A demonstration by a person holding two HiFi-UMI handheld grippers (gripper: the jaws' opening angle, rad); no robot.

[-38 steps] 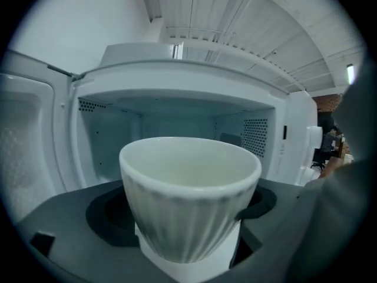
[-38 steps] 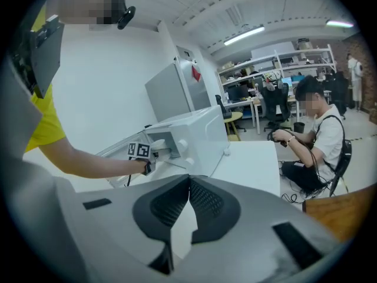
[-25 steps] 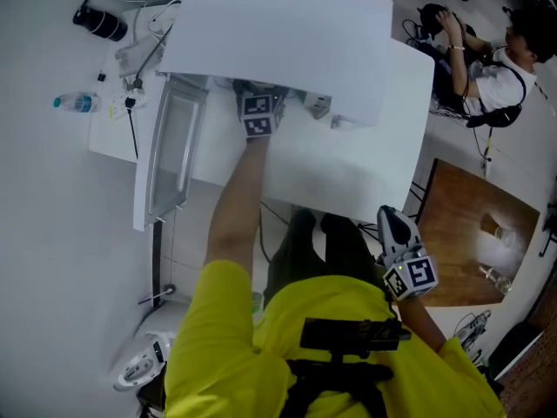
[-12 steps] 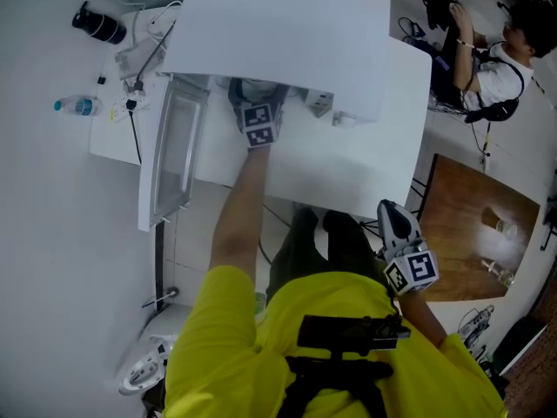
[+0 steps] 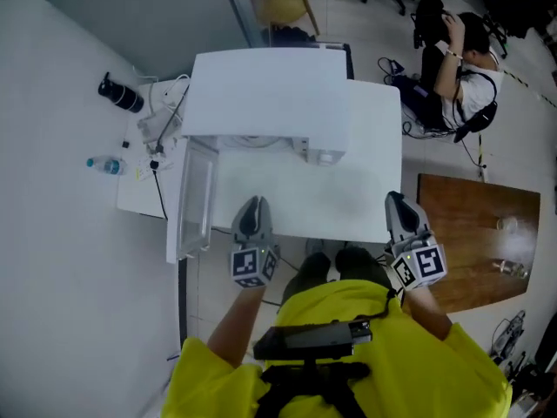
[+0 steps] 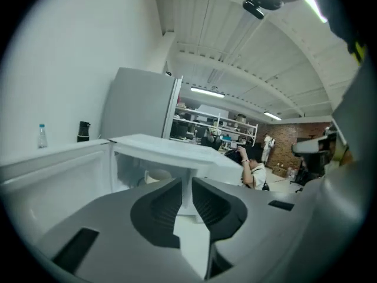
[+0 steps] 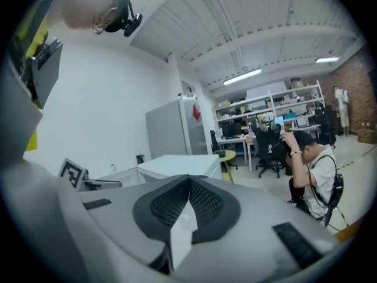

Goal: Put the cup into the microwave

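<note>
The white microwave (image 5: 278, 94) stands on the white table (image 5: 365, 207) with its door (image 5: 196, 200) swung open at the left. In the left gripper view the pale cup (image 6: 158, 175) sits inside the microwave (image 6: 171, 149) cavity, apart from both grippers. My left gripper (image 5: 252, 203) hangs at the table's near edge in front of the opening. Its jaws are closing, with a narrow slit left and nothing between them (image 6: 184, 184). My right gripper (image 5: 397, 200) is at the near edge further right, shut and empty (image 7: 189, 184).
A water bottle (image 5: 106, 165), a black flask (image 5: 120, 94) and cables (image 5: 161, 129) lie on a side surface left of the microwave. A wooden table (image 5: 479, 233) stands at the right. A seated person (image 5: 461, 50) is at the back right.
My left gripper has pulled back out of the microwave to the table's near edge without the cup. The right gripper has risen beside it. The head view has tilted further out.
</note>
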